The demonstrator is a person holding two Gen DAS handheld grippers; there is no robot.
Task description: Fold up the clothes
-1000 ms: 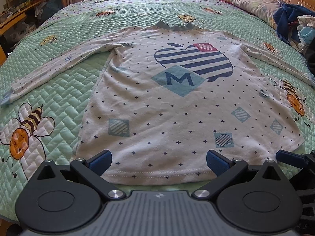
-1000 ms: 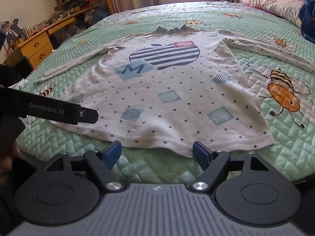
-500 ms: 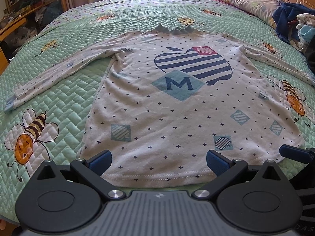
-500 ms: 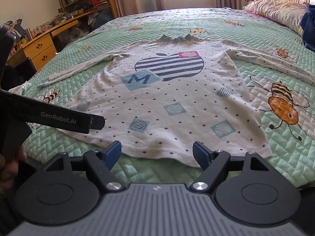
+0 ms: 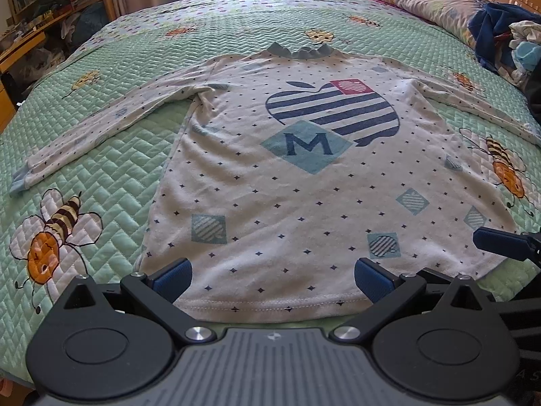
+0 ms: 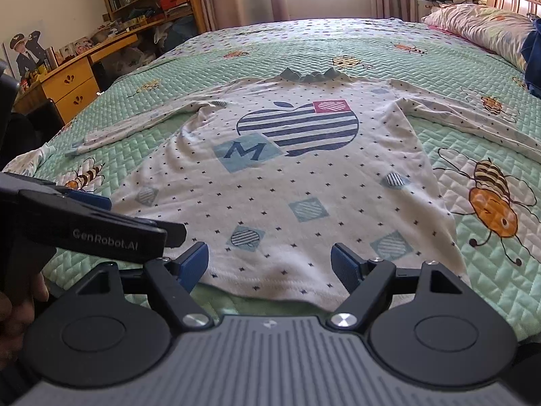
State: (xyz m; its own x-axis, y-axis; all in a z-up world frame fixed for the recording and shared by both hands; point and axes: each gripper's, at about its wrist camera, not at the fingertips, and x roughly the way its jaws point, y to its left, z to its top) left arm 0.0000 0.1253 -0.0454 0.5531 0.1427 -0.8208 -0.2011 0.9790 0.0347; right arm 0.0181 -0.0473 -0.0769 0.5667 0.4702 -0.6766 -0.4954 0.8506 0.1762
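hovering just short of the near hem, both tools: left gripper [image 5: 272,280] with jaws spread wide and empty, right gripper [image 6: 268,265] likewise spread, pinching nothing, blue pads flanking the hem's edge without touching cloth. lying flat and face up straight ahead of both, the long-sleeved shirt [image 5: 304,182], collar at the far end, sleeves stretched out to either side, probably laid out this way so the fold lines can be reached from the hem. sitting low over that hem, likely readying a pinch at the two bottom corners, with no fold yet made. showing soft, slightly rumpled knit, white with small dark diamonds, a striped apple print and an "m" on a pale blue square, scalloped blue collar, stitched hem. lying under it, a green quilted bedspread [image 5: 111,182], chevron-stitched, with embroidered bees. resting far off to the right, a heap of other clothes [image 5: 507,40], next to a pillow [image 6: 480,30].
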